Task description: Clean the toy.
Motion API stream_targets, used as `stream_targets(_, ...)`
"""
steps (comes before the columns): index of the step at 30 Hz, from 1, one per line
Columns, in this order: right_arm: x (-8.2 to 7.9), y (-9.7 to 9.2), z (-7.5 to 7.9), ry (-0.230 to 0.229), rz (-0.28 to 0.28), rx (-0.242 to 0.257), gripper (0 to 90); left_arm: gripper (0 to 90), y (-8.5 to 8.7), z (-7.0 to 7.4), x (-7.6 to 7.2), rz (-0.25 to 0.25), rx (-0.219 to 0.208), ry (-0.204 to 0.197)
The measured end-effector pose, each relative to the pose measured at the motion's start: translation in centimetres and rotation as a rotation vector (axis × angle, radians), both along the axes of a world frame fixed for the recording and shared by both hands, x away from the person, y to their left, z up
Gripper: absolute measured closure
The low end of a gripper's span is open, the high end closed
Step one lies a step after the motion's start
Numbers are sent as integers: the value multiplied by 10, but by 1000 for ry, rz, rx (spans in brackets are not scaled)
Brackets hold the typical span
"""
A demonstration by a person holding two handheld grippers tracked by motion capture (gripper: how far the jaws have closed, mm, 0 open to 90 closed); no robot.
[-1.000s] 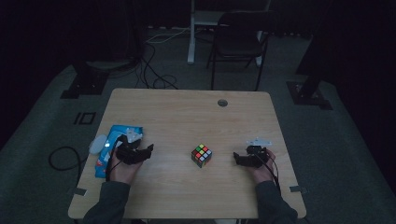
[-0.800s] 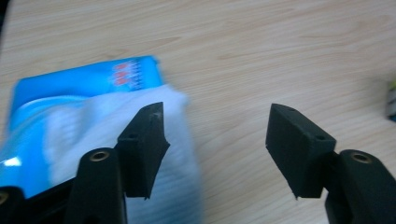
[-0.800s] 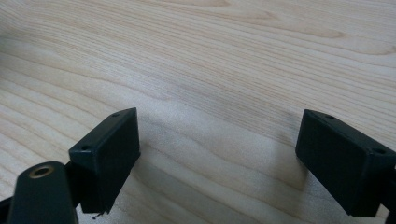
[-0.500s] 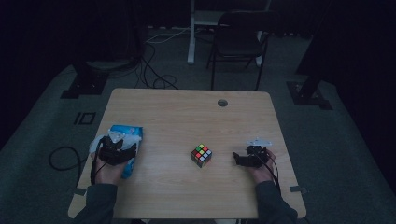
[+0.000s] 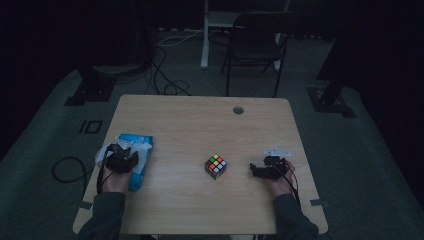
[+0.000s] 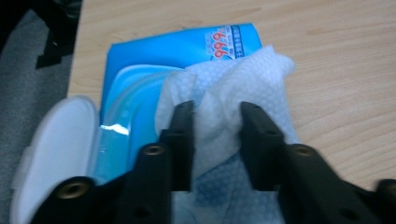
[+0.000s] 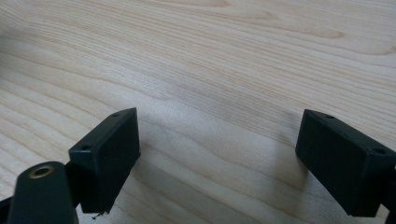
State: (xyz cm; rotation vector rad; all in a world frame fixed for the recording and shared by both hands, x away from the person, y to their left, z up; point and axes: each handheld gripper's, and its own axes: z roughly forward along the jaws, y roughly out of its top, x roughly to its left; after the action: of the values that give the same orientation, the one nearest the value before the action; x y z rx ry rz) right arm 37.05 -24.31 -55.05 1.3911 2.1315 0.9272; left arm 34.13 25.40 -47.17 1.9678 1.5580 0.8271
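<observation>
So the left hand-held gripper had just been closing its jaws, and they were pinched onto the white wet wipe sticking up out of the blue wipes pack. The pack sat at the near left edge of the tabletop, with its white flip lid hanging open. The right hand-held gripper was resting low over bare wood on the near right, jaws spread wide with nothing in them. The Rubik's cube sat in the middle, well clear of both.

My worry: nothing was holding the pack down, so a pull might just drag the whole pack along or off the edge. The grip also looked bunched, so the wipe could tear or bring a second sheet out with it.
</observation>
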Motion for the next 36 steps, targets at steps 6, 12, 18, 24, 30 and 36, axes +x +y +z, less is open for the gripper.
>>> stream_targets(6, 0, 0, 0, -1, -1, -1, 141, 866, 2, 12, -7, -22, -25, -60)
stream_targets(12, -1, 1, 0, -1, 10, 0, 142, 900, 1, 18, -7, -56, -43, -70)
stream_targets(18, -3, 2, 0, -8, 6, 3, 181, 900, 2, 22, -8, -62, -64, -86)
stream_targets(24, -3, 3, 0, -8, 15, 3, 182, 839, 6, 19, -5, -60, -71, -67)
stream_targets(30, -3, 3, 0, -8, 20, 3, 182, 532, 4, 5, 5, -63, -80, -10)
stream_targets(36, -3, 4, 0, -9, 29, 2, 182, 497, -2, -5, 14, -55, -29, 43)
